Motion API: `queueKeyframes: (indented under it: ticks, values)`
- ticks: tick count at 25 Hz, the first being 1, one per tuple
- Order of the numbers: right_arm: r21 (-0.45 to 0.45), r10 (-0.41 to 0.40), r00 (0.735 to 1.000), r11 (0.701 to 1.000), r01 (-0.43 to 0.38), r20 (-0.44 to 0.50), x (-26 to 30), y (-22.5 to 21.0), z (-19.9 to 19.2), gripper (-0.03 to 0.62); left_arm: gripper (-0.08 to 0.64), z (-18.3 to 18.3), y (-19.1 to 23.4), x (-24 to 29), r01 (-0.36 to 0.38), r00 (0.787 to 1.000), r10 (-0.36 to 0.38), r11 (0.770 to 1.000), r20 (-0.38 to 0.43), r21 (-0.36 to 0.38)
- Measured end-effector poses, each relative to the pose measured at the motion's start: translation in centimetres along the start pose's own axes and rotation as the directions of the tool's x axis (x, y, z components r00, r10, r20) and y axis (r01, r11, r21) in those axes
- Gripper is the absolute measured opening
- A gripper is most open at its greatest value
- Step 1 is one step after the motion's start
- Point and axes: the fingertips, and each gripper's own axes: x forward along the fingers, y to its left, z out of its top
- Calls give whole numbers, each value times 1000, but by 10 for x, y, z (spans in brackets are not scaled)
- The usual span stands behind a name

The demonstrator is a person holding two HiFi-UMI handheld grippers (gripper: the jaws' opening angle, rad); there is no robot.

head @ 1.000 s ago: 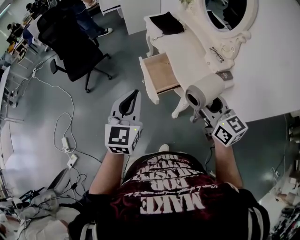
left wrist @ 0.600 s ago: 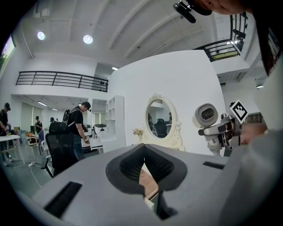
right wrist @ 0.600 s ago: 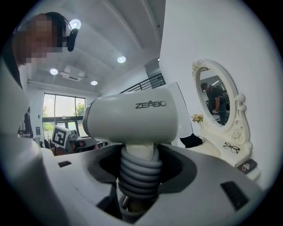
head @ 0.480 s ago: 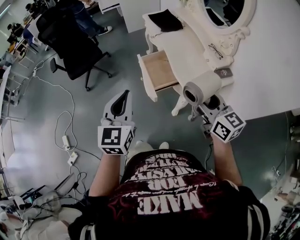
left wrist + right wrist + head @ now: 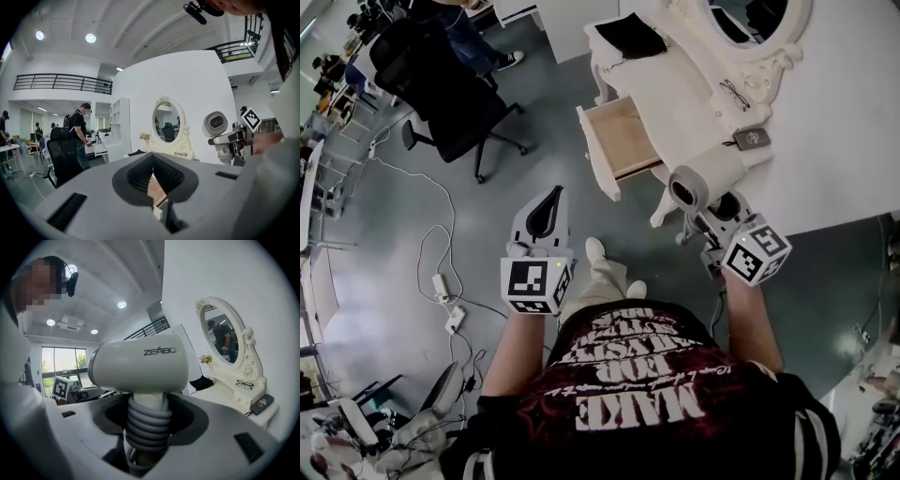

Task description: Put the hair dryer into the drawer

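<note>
A white hair dryer [image 5: 705, 180] with its cord coiled round the handle [image 5: 146, 425] sits in my right gripper [image 5: 722, 212], which is shut on that handle. The barrel points left and lies level, just off the front right corner of the white dressing table [image 5: 689, 89]. The table's wooden drawer [image 5: 622, 141] stands pulled open, up and to the left of the dryer. My left gripper [image 5: 551, 197] hangs over the grey floor below the drawer, its jaws together and empty. The dryer [image 5: 215, 124] also shows at the right of the left gripper view.
On the table top lie glasses [image 5: 733, 94], a small dark device [image 5: 752, 138] and a black cloth [image 5: 630, 37], under an oval mirror [image 5: 750, 23]. A black office chair [image 5: 441, 89] stands to the left. Cables and a power strip [image 5: 441, 286] cross the floor. A person [image 5: 77, 133] stands far left.
A light shoe has stepped forward between the grippers. The right gripper with the dryer has sunk a little. The left gripper has drifted slightly left and down.
</note>
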Motion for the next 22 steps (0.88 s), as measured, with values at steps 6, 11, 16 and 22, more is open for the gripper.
queueKeyframes:
  ticks: [6, 11, 16, 22]
  values:
    - [-7, -3, 1000, 1000, 3, 3, 15, -3, 7, 230, 5, 1, 10, 18, 18, 1000, -18, 1000, 3, -4]
    - [-8, 0, 1000, 1000, 0, 0, 36, -4, 13, 230, 5, 3, 21, 36, 39, 999, -39, 999, 1, 0]
    - [-1, -1, 1000, 1000, 1, 0, 60, -13, 23, 230, 5, 9, 39, 62, 54, 999, -54, 999, 3, 1]
    - [3, -11, 1000, 1000, 11, -8, 88, -29, 33, 230, 5, 17, 57, 94, 66, 998, -66, 998, 13, 8]
